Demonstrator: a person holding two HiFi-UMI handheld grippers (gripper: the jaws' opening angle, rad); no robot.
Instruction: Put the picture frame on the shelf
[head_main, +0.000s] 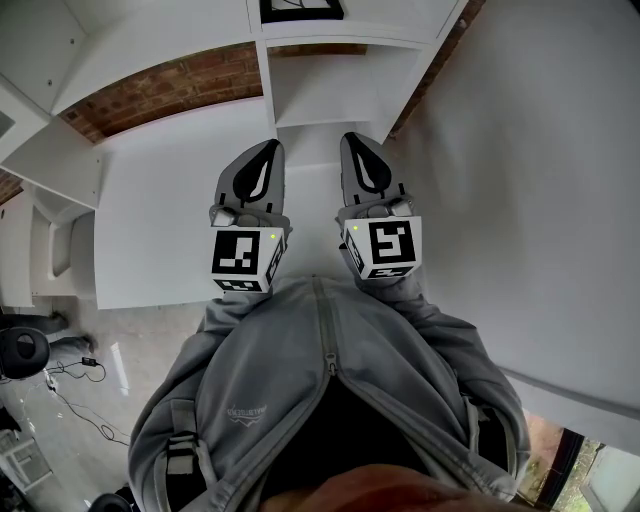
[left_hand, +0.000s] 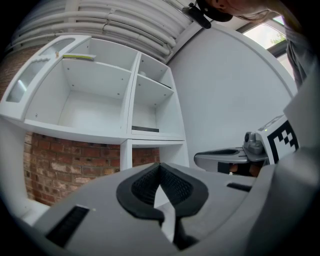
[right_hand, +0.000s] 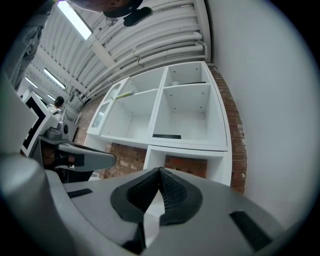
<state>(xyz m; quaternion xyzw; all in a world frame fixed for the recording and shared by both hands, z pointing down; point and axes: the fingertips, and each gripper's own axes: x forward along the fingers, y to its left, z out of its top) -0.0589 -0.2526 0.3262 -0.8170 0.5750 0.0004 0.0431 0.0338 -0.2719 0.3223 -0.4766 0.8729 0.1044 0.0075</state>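
**Q:** Where is the task's object, and why there?

**A:** The dark, flat rectangular picture frame (right_hand: 166, 135) lies on the floor of the lower right compartment of the white boxed shelf unit (right_hand: 159, 107), near that compartment's front edge. It rests flat, not upright. With the frame inside the unit and nothing touching it, the placement looks done.

**Q:** What are the two tools doing?

**A:** The grey left gripper (left_hand: 160, 186) has its black ribbed pads pressed together with nothing between them. The grey right gripper (right_hand: 160, 187) is clenched in the same way and is equally empty. Both point about level toward the shelf unit, side by side and apart from it, close to the person's grey zipped jacket (head_main: 330, 390). This reads as a resting posture, since there is no load left to carry.

**Q:** And the surroundings?

**A:** A red brick wall (left_hand: 75, 160) shows through the open gap beneath the compartments. A plain white wall (head_main: 540, 200) flanks the unit on the right.
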